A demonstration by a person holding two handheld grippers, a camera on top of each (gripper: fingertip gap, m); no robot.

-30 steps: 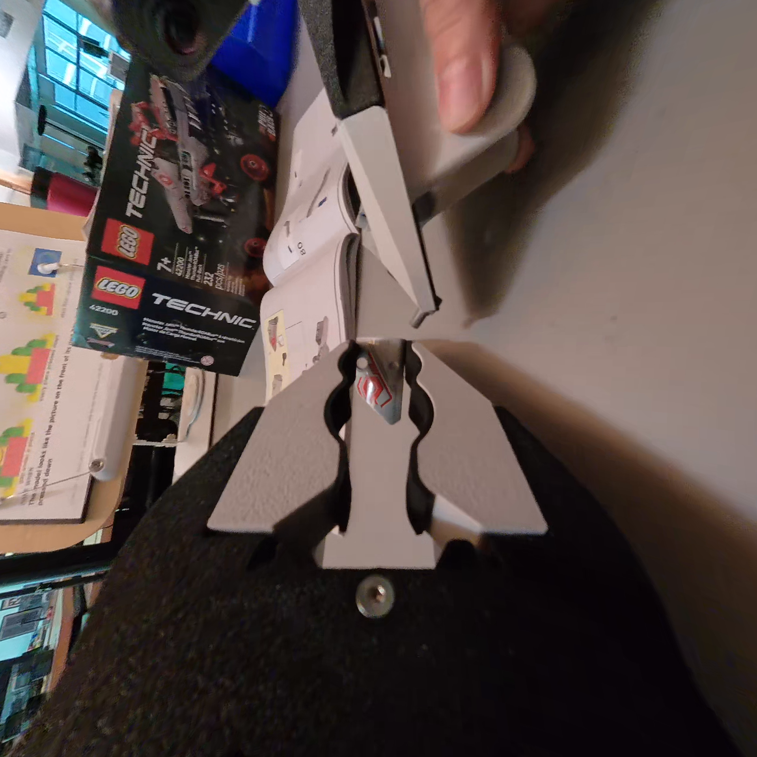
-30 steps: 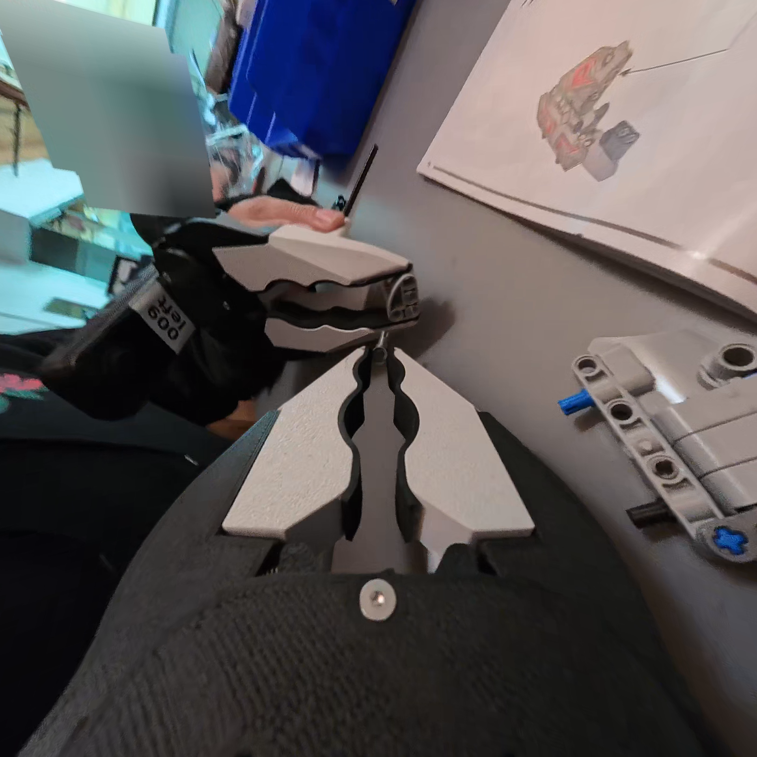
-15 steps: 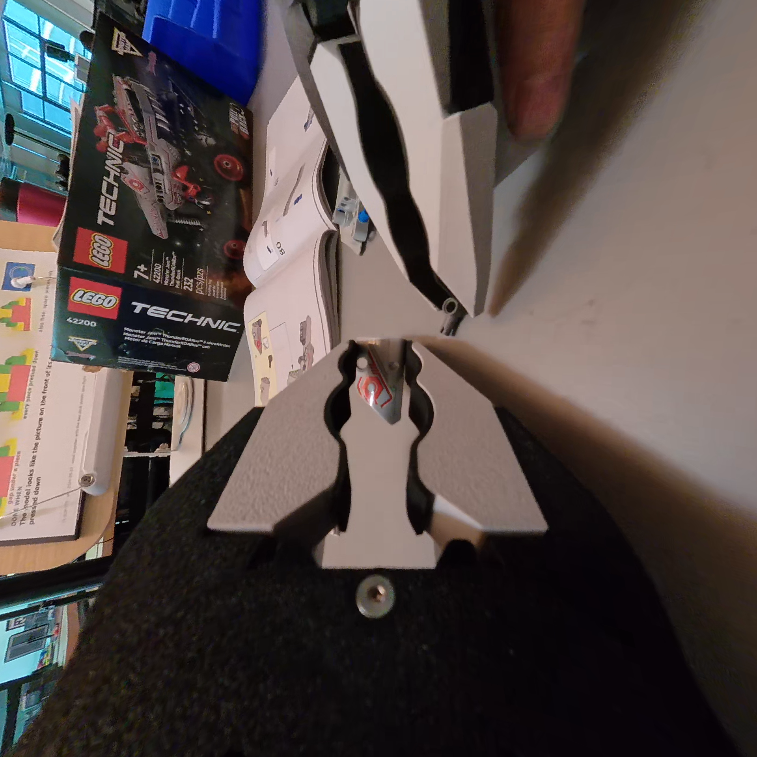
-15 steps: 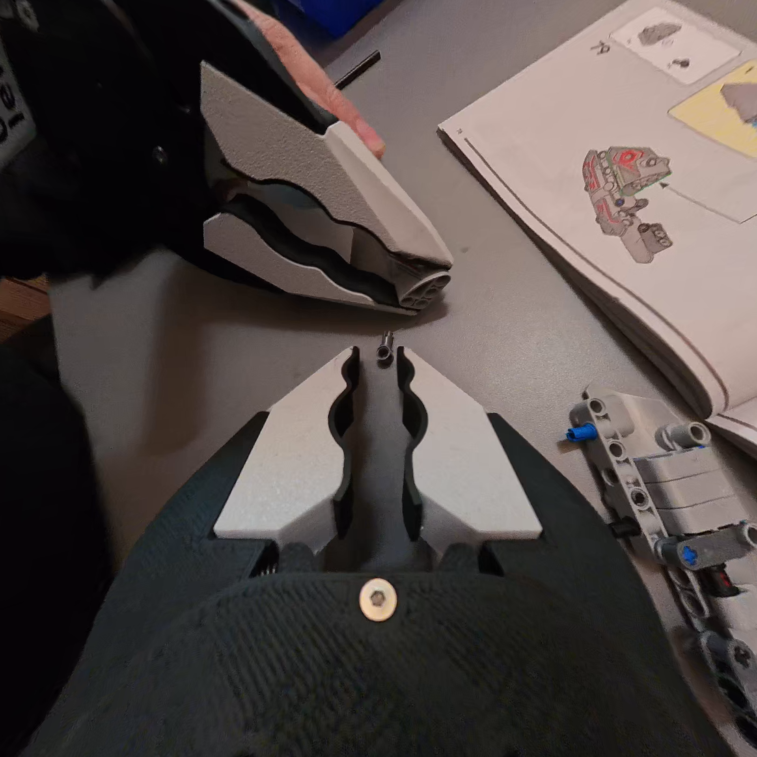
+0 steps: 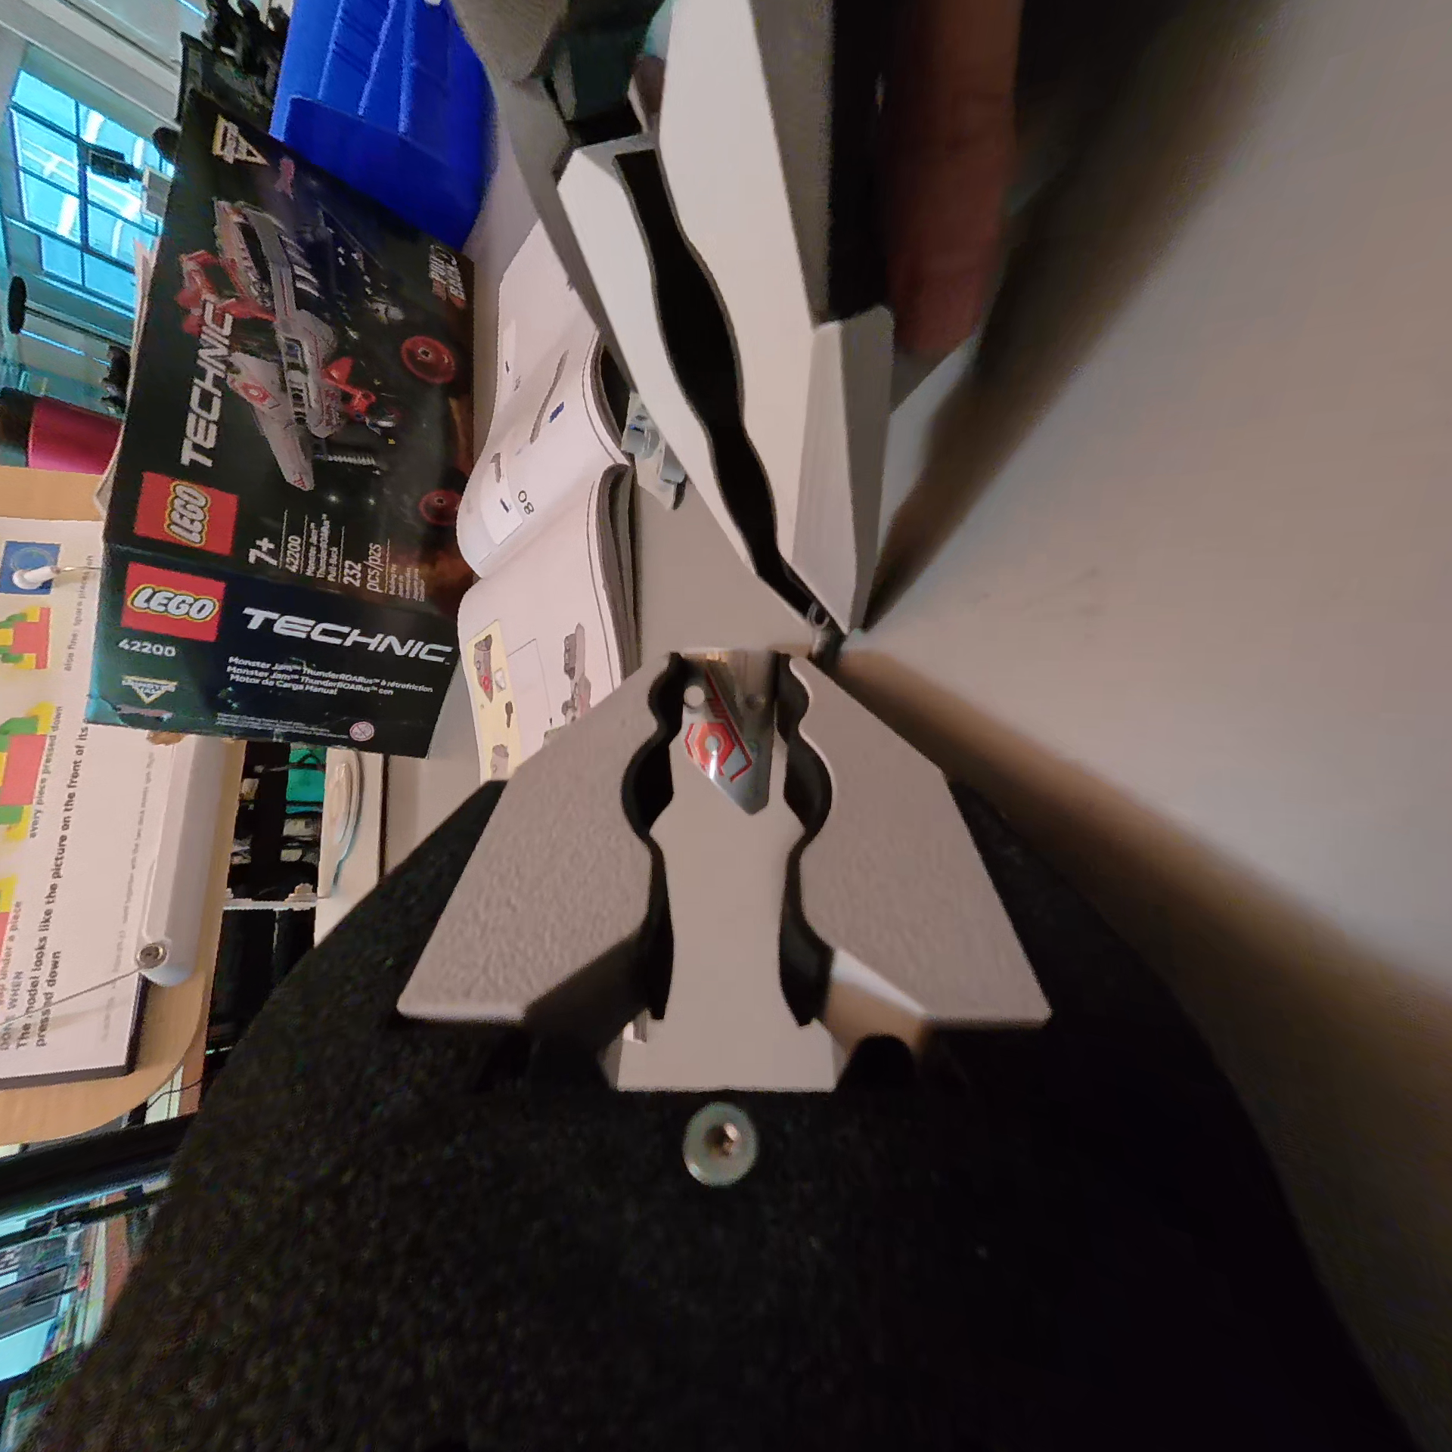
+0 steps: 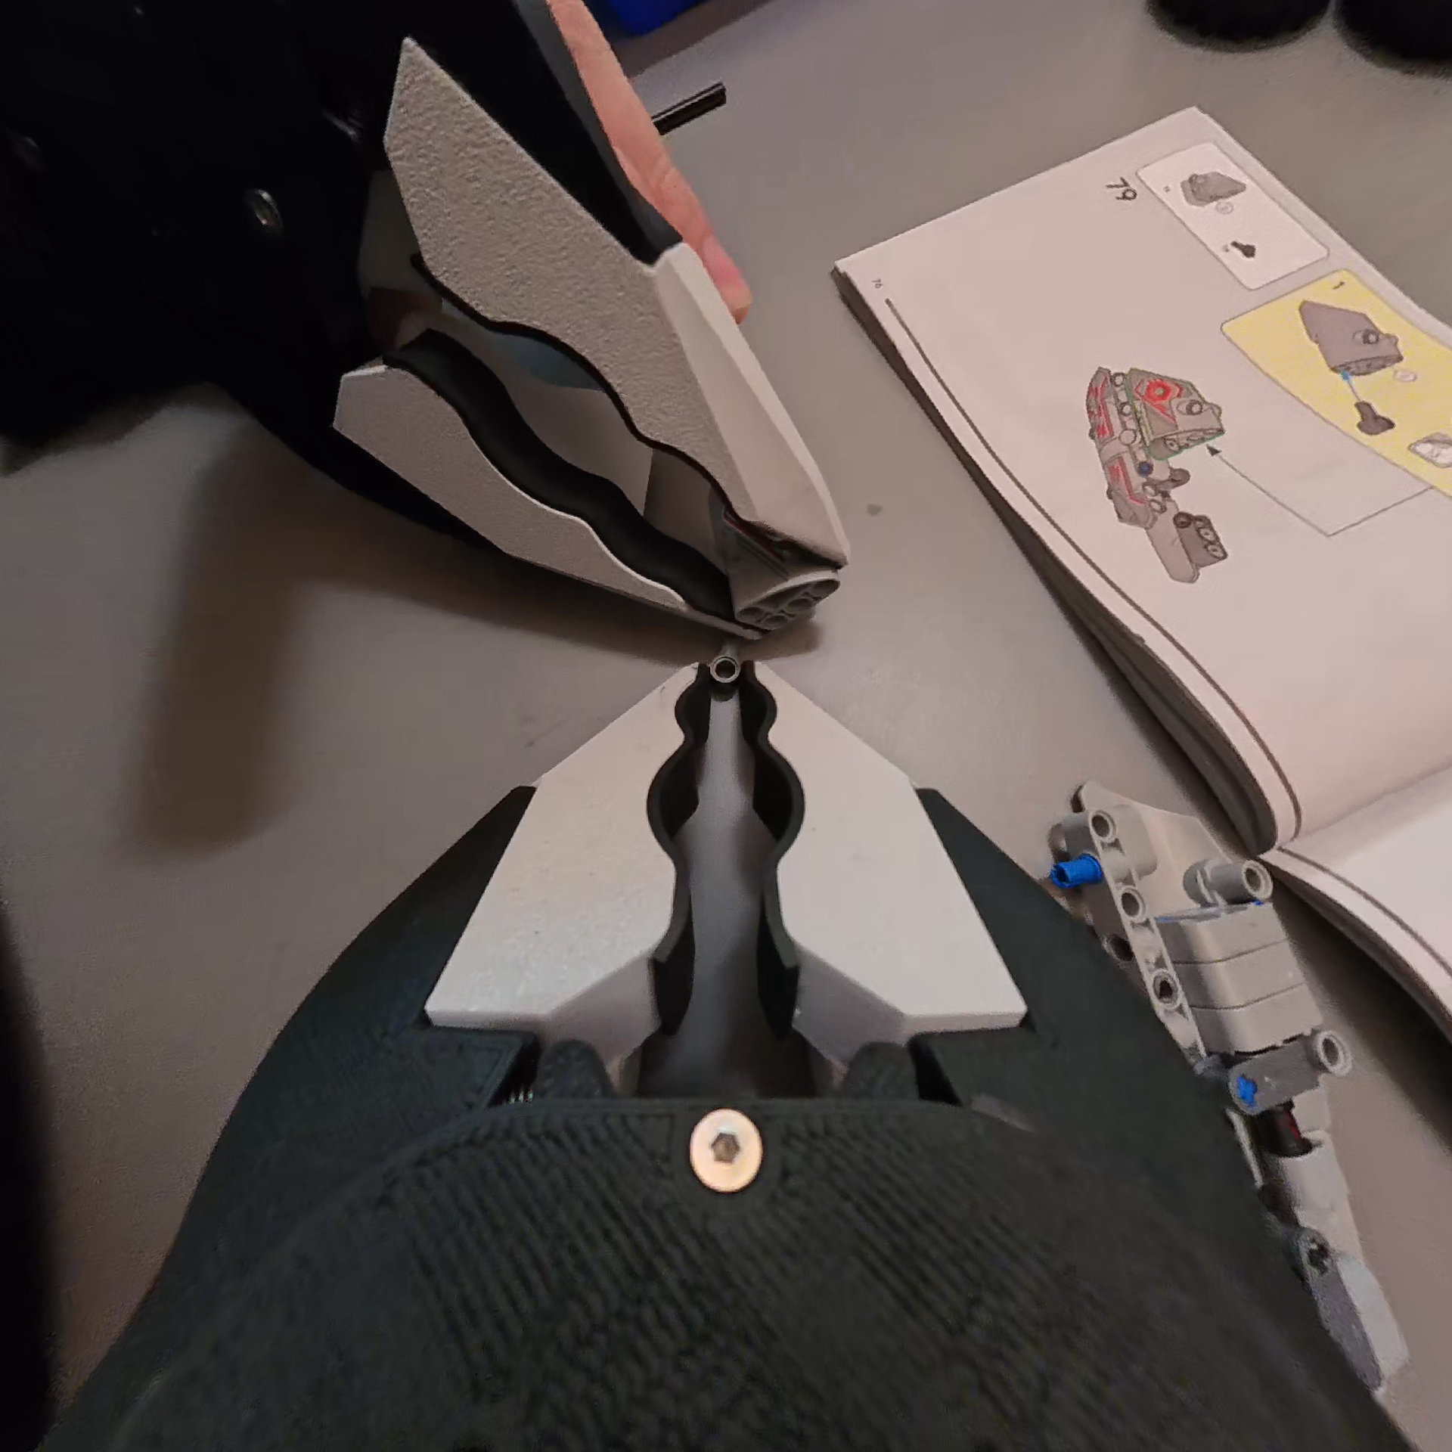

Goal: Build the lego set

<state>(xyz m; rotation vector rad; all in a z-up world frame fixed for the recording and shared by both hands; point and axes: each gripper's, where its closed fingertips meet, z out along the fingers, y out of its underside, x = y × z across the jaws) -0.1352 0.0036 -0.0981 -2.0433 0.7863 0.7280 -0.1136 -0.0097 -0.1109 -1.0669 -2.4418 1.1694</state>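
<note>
My left gripper (image 5: 727, 668) is shut on a grey panel piece with a red sticker (image 5: 727, 746). In the right wrist view the left gripper (image 6: 786, 609) reaches in from the upper left, and the panel's holed end (image 6: 778, 601) shows at its tips. My right gripper (image 6: 723, 668) is shut on a small dark grey pin (image 6: 723, 669), held just below the panel's end and almost touching it. In the left wrist view the right gripper (image 5: 821, 625) comes down from above, with the pin (image 5: 823, 640) at its tip beside my right finger.
An open instruction booklet (image 6: 1139, 440) lies to the right on the grey table (image 6: 236, 707). A partly built grey assembly with blue pins (image 6: 1202, 966) lies beside my right gripper. A black axle (image 6: 691, 106) lies at the back. The set's box (image 5: 291, 471) and a blue bin (image 5: 385, 102) stand beyond the booklet. The grippers are tip to tip, or close to it.
The two grippers have moved together. The pin's tip now sits right at the panel's holed end, where it was a short gap away before.
</note>
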